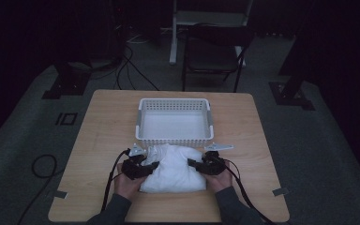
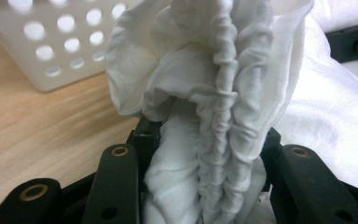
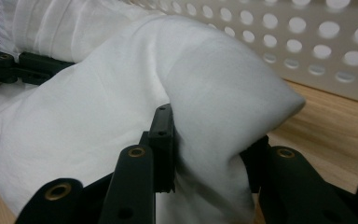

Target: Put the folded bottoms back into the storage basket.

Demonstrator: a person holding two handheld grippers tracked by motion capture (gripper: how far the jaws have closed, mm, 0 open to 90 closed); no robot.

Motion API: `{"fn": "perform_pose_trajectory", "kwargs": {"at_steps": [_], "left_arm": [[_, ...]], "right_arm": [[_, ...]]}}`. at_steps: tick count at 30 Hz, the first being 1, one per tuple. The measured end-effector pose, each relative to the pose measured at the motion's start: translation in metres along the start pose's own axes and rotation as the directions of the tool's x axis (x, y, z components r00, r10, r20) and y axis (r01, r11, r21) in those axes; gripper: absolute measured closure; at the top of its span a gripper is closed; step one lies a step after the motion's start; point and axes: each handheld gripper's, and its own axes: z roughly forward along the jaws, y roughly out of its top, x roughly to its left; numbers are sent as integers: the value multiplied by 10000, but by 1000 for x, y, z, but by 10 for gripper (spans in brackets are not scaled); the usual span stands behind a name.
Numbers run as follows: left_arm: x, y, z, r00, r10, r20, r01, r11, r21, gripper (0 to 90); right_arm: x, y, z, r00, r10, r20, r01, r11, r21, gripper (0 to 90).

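Two grippers: both clamp the white cloth bundle (image 1: 173, 169), one at each end.
Left gripper (image 1: 151, 167): jaws closed on a gathered, pleated fold of the cloth (image 2: 214, 121), at about nine o'clock of the bundle.
Right gripper (image 1: 193, 164): jaws closed on a smooth corner of the cloth (image 3: 214, 116), at about three o'clock of the bundle.
Cloth position: on the wooden table (image 1: 98, 140), just at six o'clock of the white basket (image 1: 174, 139).
Step, as I judge it: lifting the bundle to carry it toward twelve o'clock into the basket.
Doing it well: raise both ends evenly, keep the sagging middle above the near rim, and hold both grips firm until the cloth is over the basket floor.
Basket contents: nothing inside; its perforated wall (image 2: 56, 42) stands just beyond the cloth.
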Motion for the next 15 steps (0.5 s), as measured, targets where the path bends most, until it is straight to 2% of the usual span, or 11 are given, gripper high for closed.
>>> {"fn": "perform_pose_trajectory", "kwargs": {"at_steps": [5,7,10,15], "left_arm": [[-9,-1,-9,9994,260,-207,-264,9995,-186,583],[-10,-1,-11,9995,262,-180,-266,9994,-243,584],[-9,-2,-17,9999,30,100,-26,9991,-431,585],[-9,-2,-24,9999,113,94,-106,9975,-692,587]], "right_arm": [[6,1,-8,9996,-269,83,270,9995,-142,668],[7,2,-9,9995,-304,91,305,9994,-184,669],[9,2,-13,9991,-406,98,408,9988,-271,670],[13,4,-17,9985,-529,115,533,9978,-396,674]]}}
